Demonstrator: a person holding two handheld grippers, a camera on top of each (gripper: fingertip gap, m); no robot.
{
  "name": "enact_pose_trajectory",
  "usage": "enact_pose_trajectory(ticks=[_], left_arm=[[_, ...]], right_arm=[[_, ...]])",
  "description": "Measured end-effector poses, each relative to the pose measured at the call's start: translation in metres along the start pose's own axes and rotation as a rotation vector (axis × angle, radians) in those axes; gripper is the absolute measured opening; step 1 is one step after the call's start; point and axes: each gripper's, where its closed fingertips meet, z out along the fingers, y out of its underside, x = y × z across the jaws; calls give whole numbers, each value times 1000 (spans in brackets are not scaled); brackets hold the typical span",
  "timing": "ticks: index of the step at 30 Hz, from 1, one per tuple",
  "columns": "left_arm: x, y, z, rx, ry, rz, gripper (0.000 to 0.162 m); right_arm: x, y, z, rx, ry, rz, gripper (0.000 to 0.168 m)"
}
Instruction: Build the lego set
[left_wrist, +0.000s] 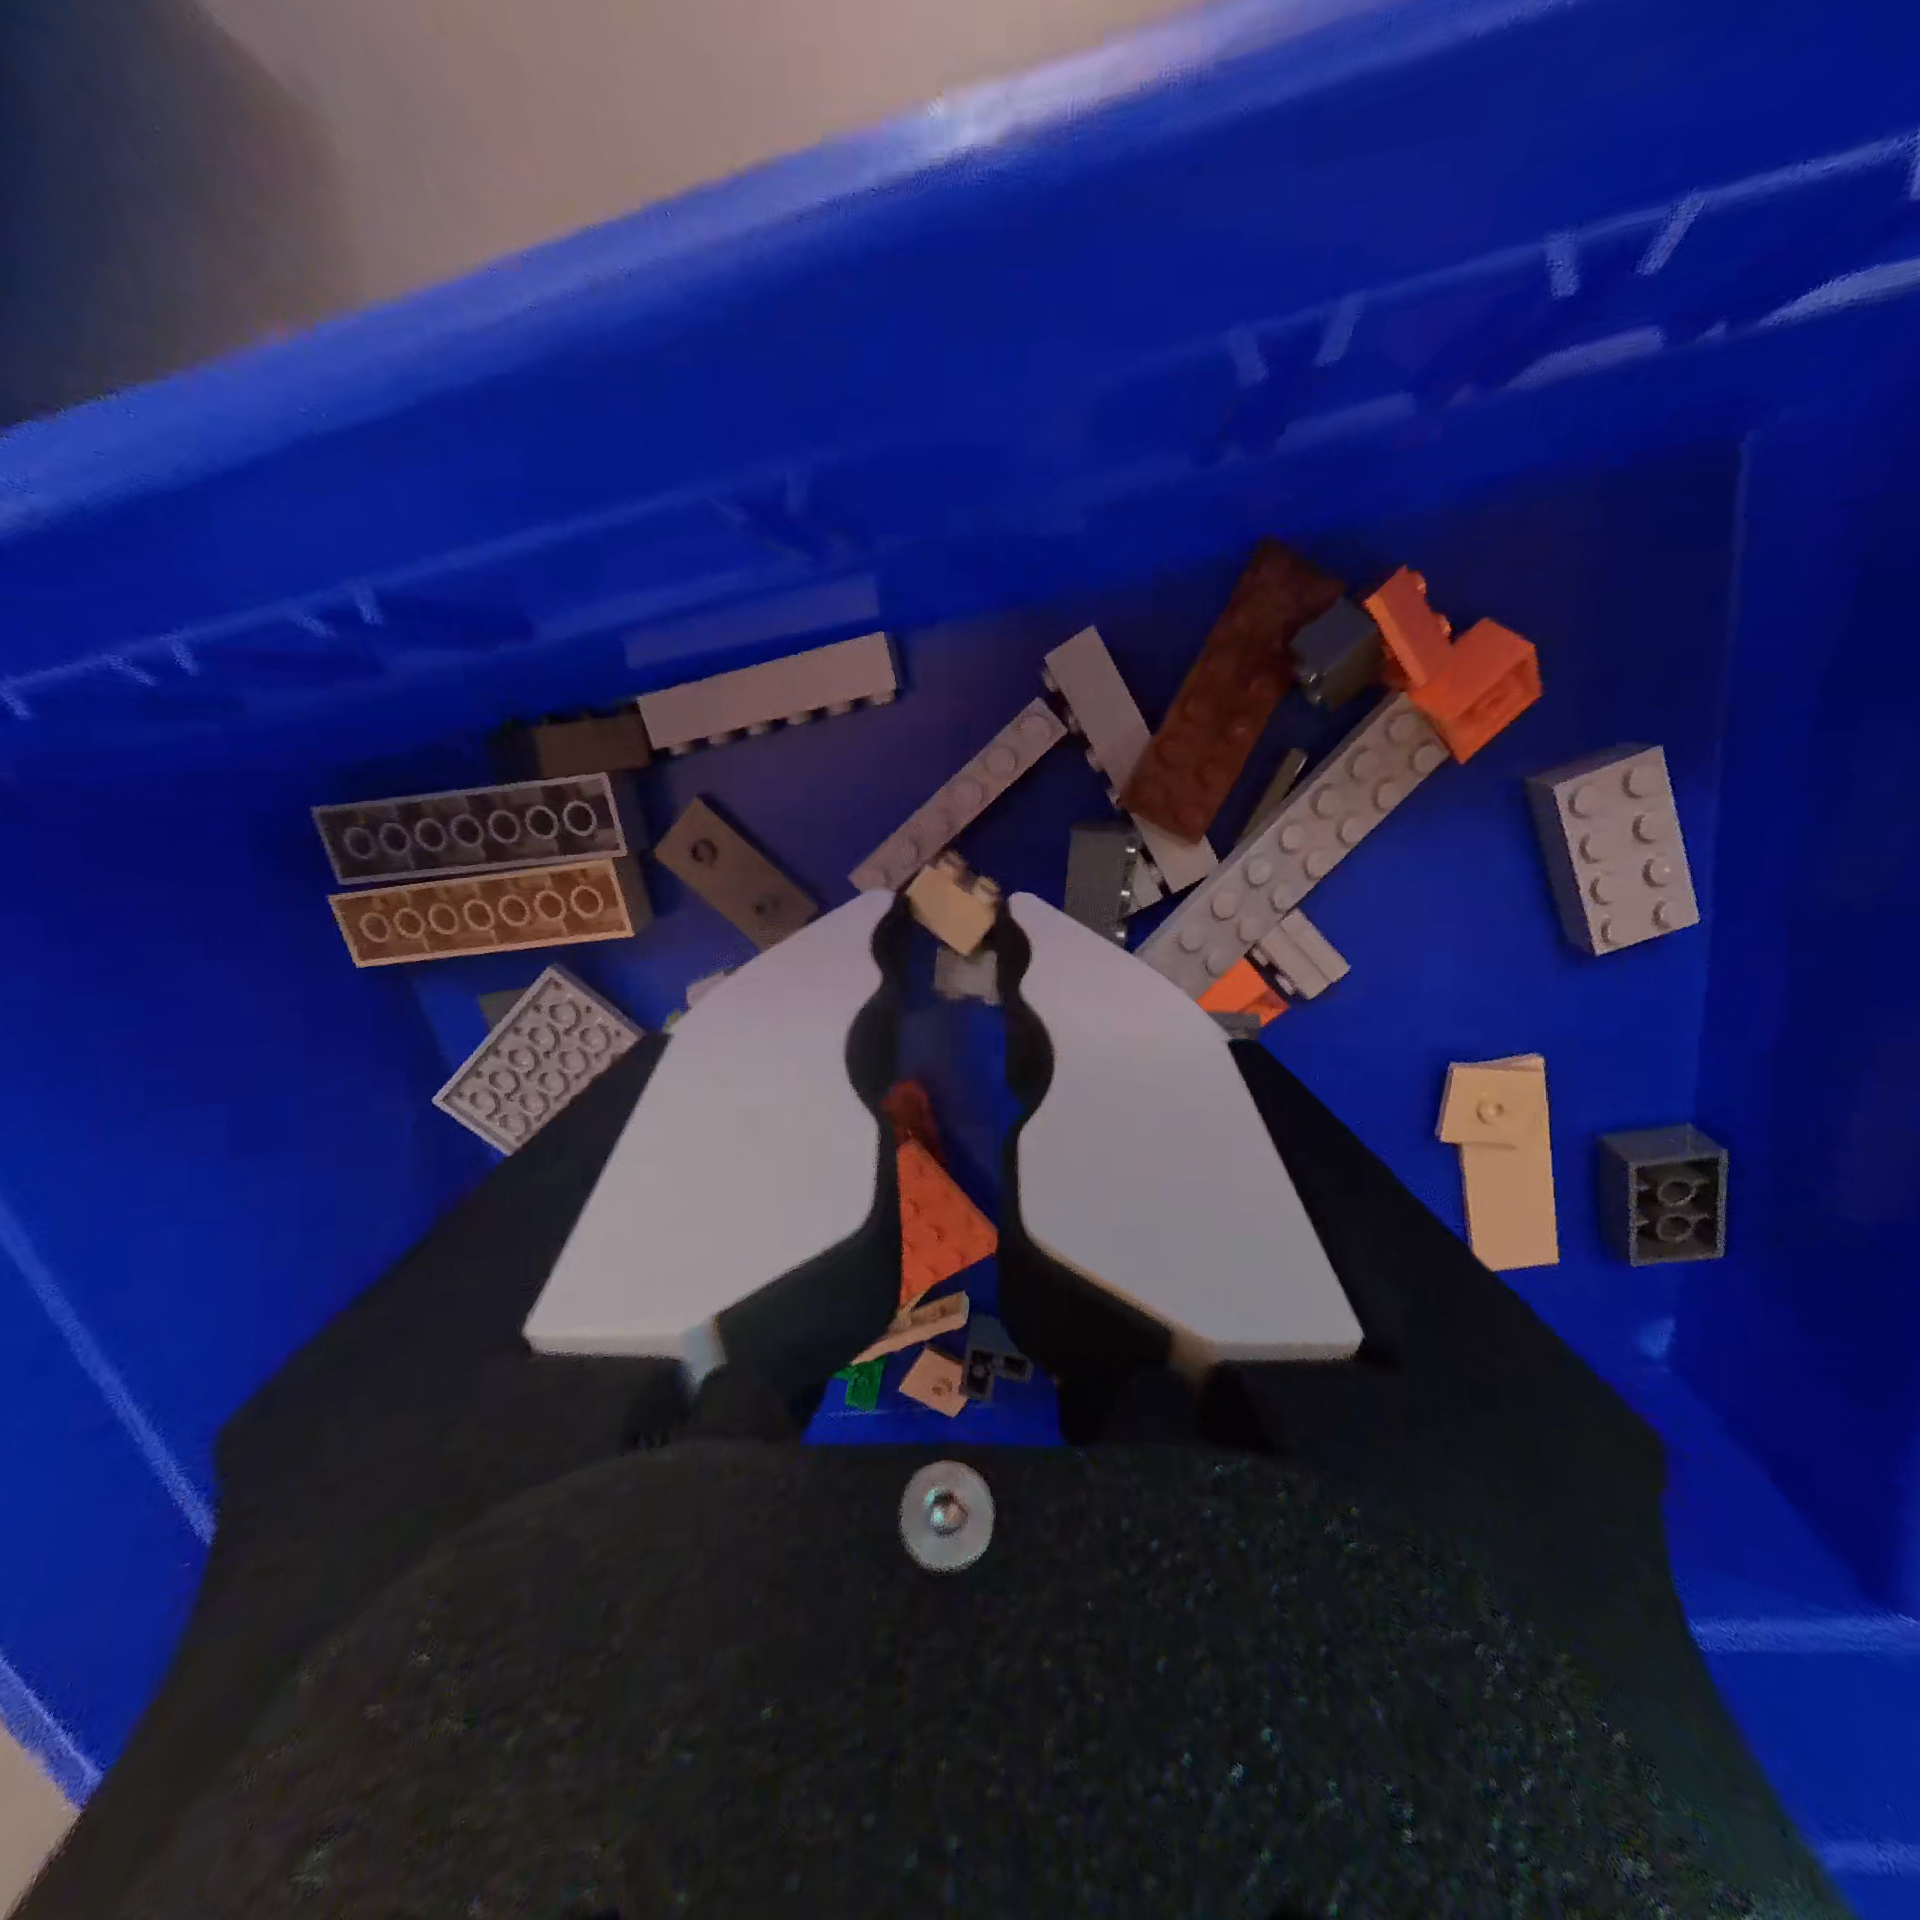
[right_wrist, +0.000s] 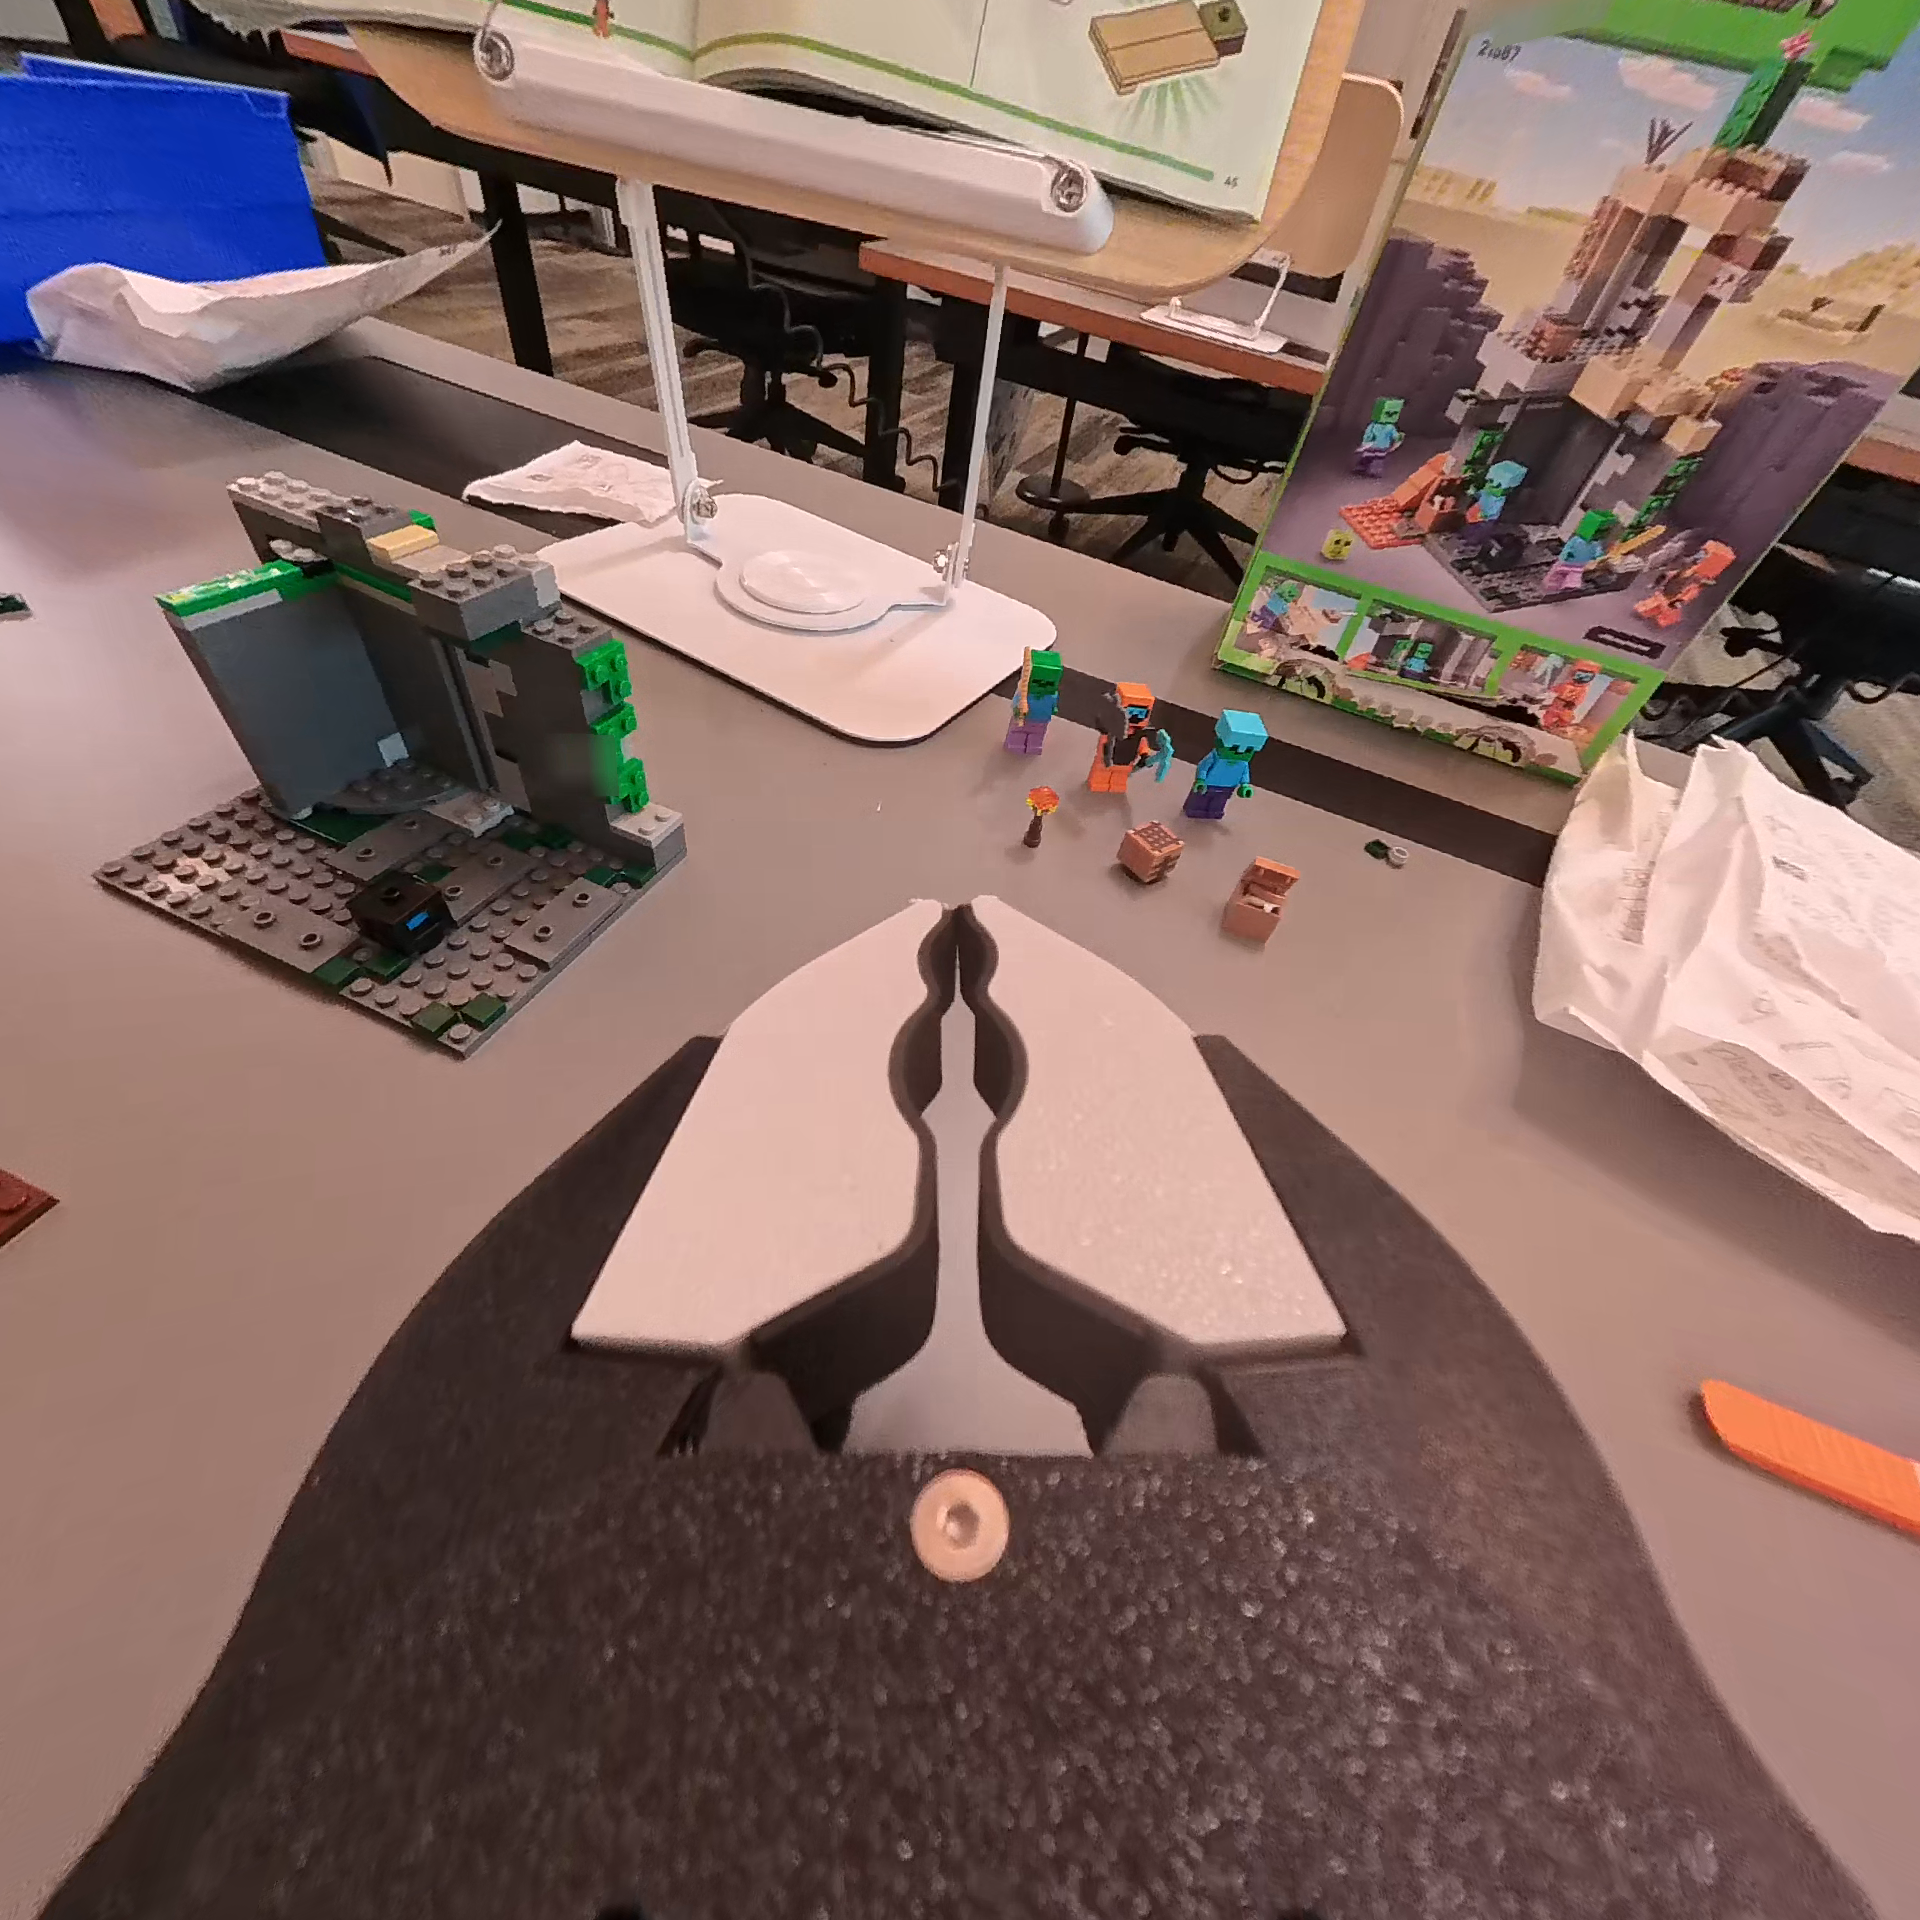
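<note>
In the left wrist view my left gripper (left_wrist: 951, 914) is inside a blue bin (left_wrist: 935, 436), shut on a small tan brick (left_wrist: 954, 906) held between its fingertips above the loose pieces. Grey, brown, orange and tan bricks lie on the bin floor, among them a long grey plate (left_wrist: 1299, 842) and a brown plate (left_wrist: 1226, 696). In the right wrist view my right gripper (right_wrist: 956, 912) is shut and empty, above the grey table (right_wrist: 312, 1195). The partly built grey and green model (right_wrist: 416, 748) stands on its studded baseplate to the left front of it.
Three minifigures (right_wrist: 1127, 732) and small brown builds (right_wrist: 1257, 899) stand ahead of my right gripper. A white stand (right_wrist: 800, 613) holds the open instruction book. The set's box (right_wrist: 1558, 416) stands at the right, crumpled white bags (right_wrist: 1745, 966) beside it, and an orange tool (right_wrist: 1808, 1455). One gripper's finger ends stand about 65 centimetres off the other's. About 5 centimetres separates my left fingertips from the brown plate (left_wrist: 1226, 696).
</note>
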Motion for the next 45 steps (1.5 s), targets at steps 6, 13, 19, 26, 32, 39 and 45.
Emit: enact_pose_trajectory(ticks=[6,13,19,26,32,39,45], left_arm=[[-22,28,-6,-75,-76,-41,0],[-65,55,-30,-75,-276,-161,0],[-67,51,-25,-27,-236,-217,20],[-57,53,-7,-106,-118,-216,19],[-50,42,-9,-112,-53,-195,19],[-60,37,4,-182,-57,-276,17],[-60,36,6,-186,-47,-285,14]], right_arm=[[-1,2,1,-6,-11,0,0],[-3,5,4,-14,-27,-1,0],[-7,6,5,-19,-40,-14,0],[-12,7,6,-22,-53,-34,0],[-14,8,7,-24,-59,-39,0],[-13,7,6,-23,-59,-39,0],[-13,9,7,-26,-65,-38,0]])
